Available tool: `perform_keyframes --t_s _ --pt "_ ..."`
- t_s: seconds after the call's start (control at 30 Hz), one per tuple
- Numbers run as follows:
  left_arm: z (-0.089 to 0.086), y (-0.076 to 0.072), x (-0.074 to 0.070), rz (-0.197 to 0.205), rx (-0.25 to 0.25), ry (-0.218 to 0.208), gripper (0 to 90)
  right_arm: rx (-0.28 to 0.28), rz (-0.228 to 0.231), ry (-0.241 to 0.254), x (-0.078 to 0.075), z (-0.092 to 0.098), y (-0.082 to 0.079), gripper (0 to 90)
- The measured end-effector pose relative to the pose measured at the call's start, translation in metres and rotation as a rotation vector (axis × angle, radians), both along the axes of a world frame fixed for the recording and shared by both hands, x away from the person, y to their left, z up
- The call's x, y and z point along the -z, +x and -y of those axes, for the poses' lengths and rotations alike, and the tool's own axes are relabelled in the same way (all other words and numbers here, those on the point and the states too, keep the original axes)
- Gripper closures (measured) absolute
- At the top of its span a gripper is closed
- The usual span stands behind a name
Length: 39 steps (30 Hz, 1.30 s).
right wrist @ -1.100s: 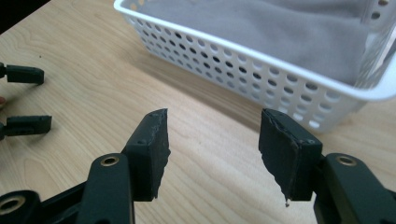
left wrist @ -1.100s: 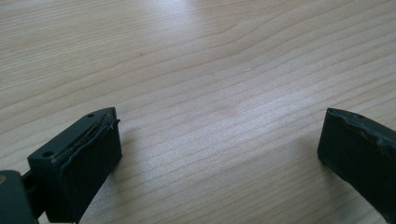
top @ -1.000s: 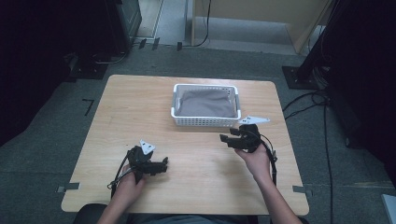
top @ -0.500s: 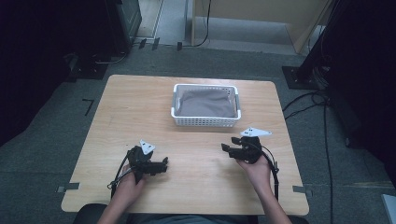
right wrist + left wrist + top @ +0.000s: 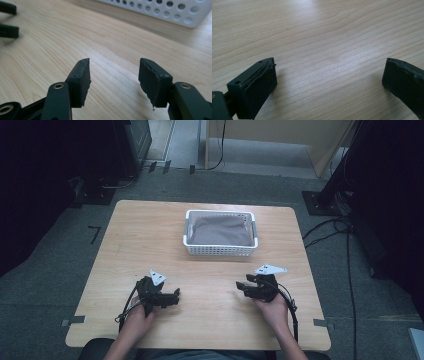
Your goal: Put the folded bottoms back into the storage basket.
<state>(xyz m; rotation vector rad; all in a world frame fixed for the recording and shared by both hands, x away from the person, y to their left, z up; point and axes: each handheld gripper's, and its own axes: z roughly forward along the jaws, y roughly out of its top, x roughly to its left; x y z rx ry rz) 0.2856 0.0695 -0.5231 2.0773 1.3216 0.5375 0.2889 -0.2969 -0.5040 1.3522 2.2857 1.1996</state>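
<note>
One white basket (image 5: 220, 249) stands at the far middle of the wooden table (image 5: 150, 235), with one grey cloth (image 5: 220, 230) lying inside it. Two grippers rest low near the front edge, well apart from it: the left gripper (image 5: 175, 297) and the right gripper (image 5: 241, 287), each with jaws spread over bare wood, holding nothing.

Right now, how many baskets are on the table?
1. The white basket sits at the table's far middle, with grey cloth inside that may hide more.
</note>
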Motion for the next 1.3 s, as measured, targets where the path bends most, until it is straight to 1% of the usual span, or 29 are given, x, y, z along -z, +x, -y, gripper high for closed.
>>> perform_keyframes --t_s 0.07,0.1,0.13,0.2,0.23,0.27,0.37,0.53,0.6,0.67,0.77,1.3 --pt "0.0 0.0 0.0 0.0 0.0 0.001 0.0 -0.004 -0.001 -0.017 0.003 -0.001 0.0 42.3" --pt "0.0 0.0 0.0 0.0 0.0 0.001 0.0 -0.006 0.004 -0.017 0.005 -0.001 -0.001 42.3" --pt "0.0 0.0 0.0 0.0 0.0 0.0 0.0 -0.005 0.001 -0.014 0.007 -0.001 -0.001 42.4" --pt "0.0 0.0 0.0 0.0 0.0 0.0 0.0 -0.006 -0.015 -0.029 0.011 -0.002 -0.002 42.3" --pt "0.0 0.0 0.0 0.0 0.0 0.0 0.0 -0.006 -0.016 -0.037 0.012 -0.002 -0.002 42.3" --pt "0.0 0.0 0.0 0.0 0.0 0.0 0.0 -0.005 -0.021 -0.034 0.014 -0.003 -0.002 42.3" --pt "0.0 0.0 0.0 0.0 0.0 0.0 0.0 -0.003 0.0 -0.024 0.016 -0.004 -0.003 42.4" --pt "0.0 0.0 0.0 0.0 0.0 0.0 0.0 -0.011 0.06 -0.064 0.02 -0.007 -0.003 40.2" --pt "0.0 0.0 0.0 0.0 0.0 0.0 0.0 -0.004 0.073 -0.07 0.021 -0.009 -0.004 39.8" --pt "0.0 0.0 0.0 0.0 0.0 0.0 0.0 -0.003 0.084 -0.091 0.021 -0.011 -0.004 39.7" --pt "0.0 0.0 0.0 0.0 0.0 0.0 0.0 -0.008 0.103 -0.141 0.022 -0.016 -0.006 36.7" --pt "0.0 0.0 0.0 0.0 0.0 0.001 0.0 -0.016 0.104 -0.144 0.022 -0.018 -0.006 33.0"
